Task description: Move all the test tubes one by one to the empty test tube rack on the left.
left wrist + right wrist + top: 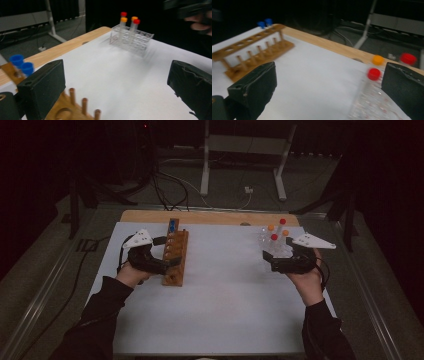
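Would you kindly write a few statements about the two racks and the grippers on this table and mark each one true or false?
1. The wooden rack lies near the left gripper. True.
2. The clear rack holds blue-capped tubes. False: its tubes have red and orange caps; the blue-capped tubes stand at the wooden rack's far end.
3. The left gripper's jaws stand wide apart with nothing between them. True.
4. The right gripper grips a red-capped tube. False: its jaws are open and hold nothing.
5. The table has a white cover. True.
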A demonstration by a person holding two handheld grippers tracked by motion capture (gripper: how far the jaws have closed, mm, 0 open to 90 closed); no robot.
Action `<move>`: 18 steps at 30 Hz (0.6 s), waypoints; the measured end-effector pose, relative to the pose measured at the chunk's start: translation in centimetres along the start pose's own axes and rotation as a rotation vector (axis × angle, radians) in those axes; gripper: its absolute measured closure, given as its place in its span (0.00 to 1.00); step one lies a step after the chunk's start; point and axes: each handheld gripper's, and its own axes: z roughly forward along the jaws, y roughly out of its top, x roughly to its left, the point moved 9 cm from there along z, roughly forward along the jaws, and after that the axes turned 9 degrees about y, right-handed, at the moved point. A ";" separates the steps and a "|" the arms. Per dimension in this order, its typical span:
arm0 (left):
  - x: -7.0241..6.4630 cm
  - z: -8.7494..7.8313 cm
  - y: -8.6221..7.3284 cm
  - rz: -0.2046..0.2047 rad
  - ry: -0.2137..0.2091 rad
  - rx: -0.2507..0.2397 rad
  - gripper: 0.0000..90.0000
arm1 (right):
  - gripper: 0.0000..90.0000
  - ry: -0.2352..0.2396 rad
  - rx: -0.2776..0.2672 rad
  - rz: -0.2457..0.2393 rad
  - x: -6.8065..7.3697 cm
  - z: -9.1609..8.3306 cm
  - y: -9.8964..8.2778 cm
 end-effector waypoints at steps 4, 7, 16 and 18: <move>-1.1 -0.2 -0.1 0.015 -0.017 -0.003 0.03 | 0.07 -0.054 0.037 0.030 -1.8 0.7 -1.4; -1.5 -0.3 -0.2 0.018 -0.026 -0.006 0.03 | 0.09 -0.079 0.059 0.049 -2.8 1.3 -2.3; -1.5 -0.5 -0.7 0.002 -0.034 -0.002 0.03 | 0.29 -0.130 0.102 0.077 -4.8 2.9 -4.0; -1.5 -0.5 -0.8 0.001 -0.038 -0.001 0.03 | 0.36 -0.132 0.104 0.086 -5.2 3.3 -4.2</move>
